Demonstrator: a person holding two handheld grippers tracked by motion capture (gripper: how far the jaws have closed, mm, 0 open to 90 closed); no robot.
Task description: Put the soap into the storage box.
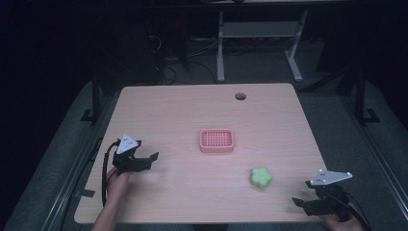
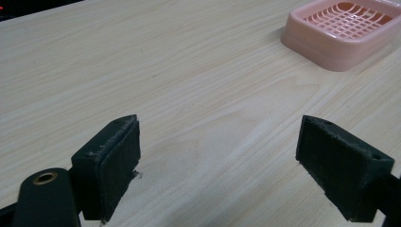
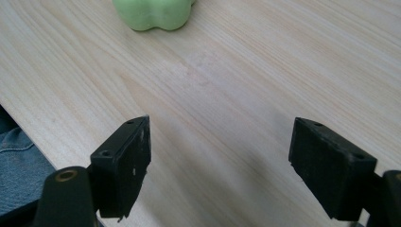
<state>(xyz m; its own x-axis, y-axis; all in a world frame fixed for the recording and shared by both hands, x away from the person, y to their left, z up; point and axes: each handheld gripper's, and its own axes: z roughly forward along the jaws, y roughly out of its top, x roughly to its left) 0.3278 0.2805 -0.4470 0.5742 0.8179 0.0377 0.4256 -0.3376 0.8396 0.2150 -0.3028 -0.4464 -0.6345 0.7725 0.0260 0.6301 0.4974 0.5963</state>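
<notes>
Seen from the high view: light wooden table [image 1: 192, 115], with a pink slatted soap dish [image 1: 217, 140] near the centre and a green flower-shaped soap [image 1: 260, 177] lying at about four o'clock from it, apart from it on bare wood.

Left gripper [image 1: 153, 158] held low over the table's near-left part, at roughly eight o'clock from the dish, well apart from it. Jaws spread wide, gripping nothing. In the left gripper view [image 2: 217, 156], bare wood between the two black pads, and the pink dish [image 2: 343, 30] up at about one o'clock, beyond the jaws and clear of both.

Right gripper [image 1: 300, 195] held at the table's near-right edge, at about four o'clock from the green soap, near it but not touching. Jaws likewise wide apart and empty. In the right gripper view [image 3: 220, 151], the soap [image 3: 153, 12] at roughly eleven o'clock, ahead of the jaws and outside the gap, partly cut off by the top edge; plain tabletop between the pads. Blue denim [image 3: 16, 161] past the table's edge at nine o'clock.
</notes>
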